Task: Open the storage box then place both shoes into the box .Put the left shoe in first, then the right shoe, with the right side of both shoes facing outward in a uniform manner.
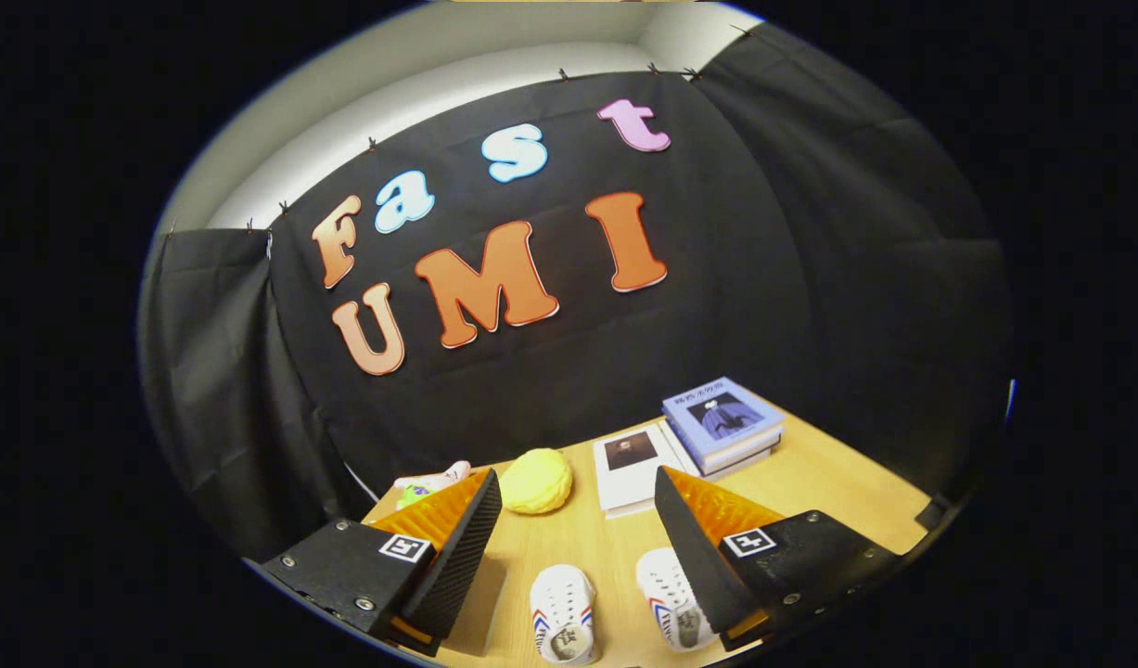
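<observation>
The gripper (578, 492) hangs above a wooden table (847, 501) with its fingers spread wide and nothing between them; neither finger touches anything.

Taking the yellow bun (535, 481) as landmark: two small white shoes lie on the table nearer the gripper than the bun, side by side and just apart. The left-hand shoe (563, 614) lies below the bun, in the gap between the fingers. The other shoe (672, 608) lies to its right, partly covered by the right finger (694, 547), so its far side is hidden. Both shoes have their long axis running toward the bun and the cloth wall, toes that way, heel openings toward the gripper. Coloured stripes show on their sides. Which is the left shoe and which the right is hard to tell.

Left of the bun, a small pale toy (431, 482) pokes out behind the left finger (457, 547), mostly hidden. Right of the bun lies a white book (629, 468), and beyond that a stack of books (722, 422) with a blue cover on top.
</observation>
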